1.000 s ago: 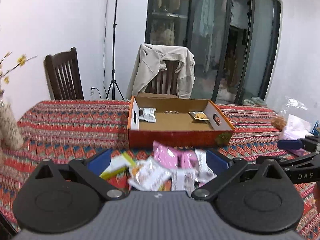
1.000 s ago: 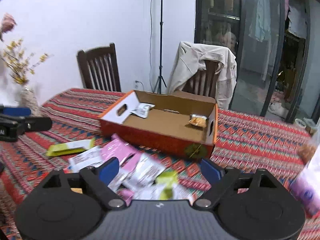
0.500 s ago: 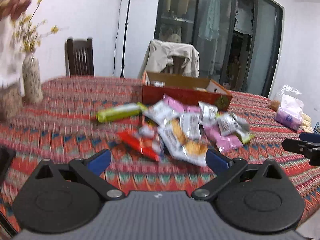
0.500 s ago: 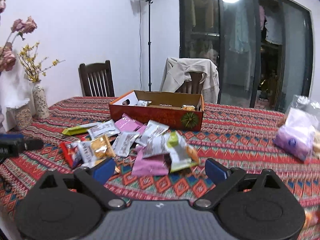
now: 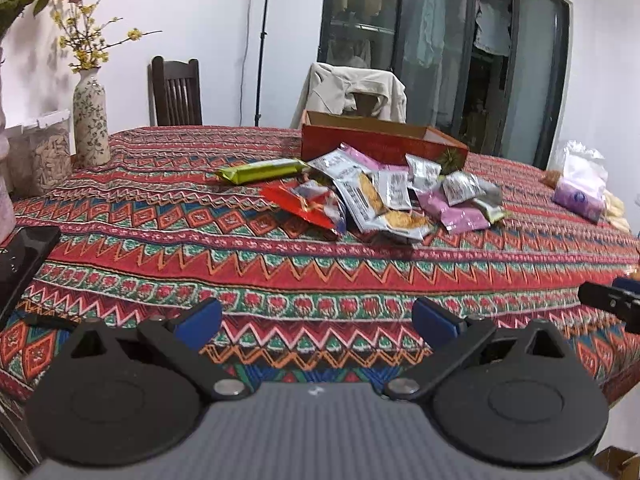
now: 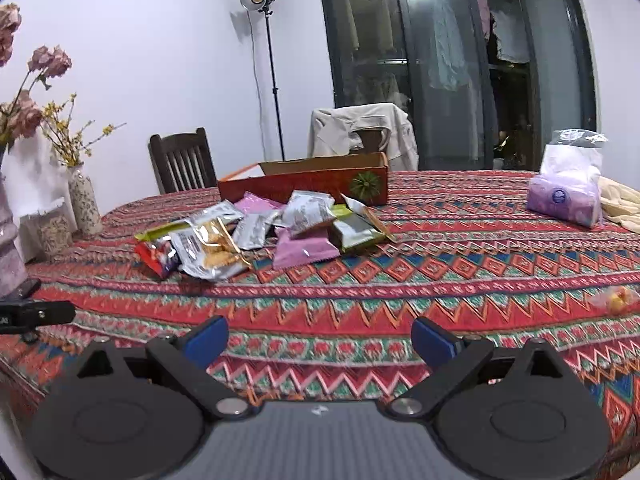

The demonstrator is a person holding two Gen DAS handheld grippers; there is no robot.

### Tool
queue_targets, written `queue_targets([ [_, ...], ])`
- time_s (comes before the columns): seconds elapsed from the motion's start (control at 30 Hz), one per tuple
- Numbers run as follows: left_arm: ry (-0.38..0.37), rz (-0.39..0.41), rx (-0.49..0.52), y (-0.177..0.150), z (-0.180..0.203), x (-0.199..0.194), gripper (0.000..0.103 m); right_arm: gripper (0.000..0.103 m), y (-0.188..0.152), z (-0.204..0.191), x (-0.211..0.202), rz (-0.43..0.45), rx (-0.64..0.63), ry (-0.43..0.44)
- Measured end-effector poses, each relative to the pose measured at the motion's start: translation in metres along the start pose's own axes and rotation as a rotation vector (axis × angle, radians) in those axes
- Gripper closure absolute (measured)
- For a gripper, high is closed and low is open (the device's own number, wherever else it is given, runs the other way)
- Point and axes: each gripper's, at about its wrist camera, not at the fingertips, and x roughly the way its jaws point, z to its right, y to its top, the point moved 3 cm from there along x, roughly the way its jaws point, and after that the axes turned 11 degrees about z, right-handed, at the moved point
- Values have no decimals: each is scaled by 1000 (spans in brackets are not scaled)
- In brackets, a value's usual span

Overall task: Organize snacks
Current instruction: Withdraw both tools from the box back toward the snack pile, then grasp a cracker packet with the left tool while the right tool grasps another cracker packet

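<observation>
Both the left gripper (image 5: 316,316) and right gripper (image 6: 320,334) hold their fingers wide apart, empty, above the tabletop (image 5: 280,264); snack packets (image 6: 260,228) lie heaped at twelve o'clock before the box (image 6: 304,184).

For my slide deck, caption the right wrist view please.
Open right gripper faces a snack pile lying before the cardboard box on the patterned tablecloth.

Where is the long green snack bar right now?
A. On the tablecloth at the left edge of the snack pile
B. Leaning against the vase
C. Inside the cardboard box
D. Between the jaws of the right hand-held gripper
A: the green bar lies flat on the tablecloth, left of the other packets and in front of the box.
</observation>
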Motion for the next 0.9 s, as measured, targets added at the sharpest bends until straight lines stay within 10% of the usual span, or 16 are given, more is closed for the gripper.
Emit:
queue_targets([
  [0.4,-148,5,103,20,49,56,1,7,10,15,9,37,20,1],
  [0.9,-255,-123,198,37,89,183,27,20,50,49,69,19,28,28],
])
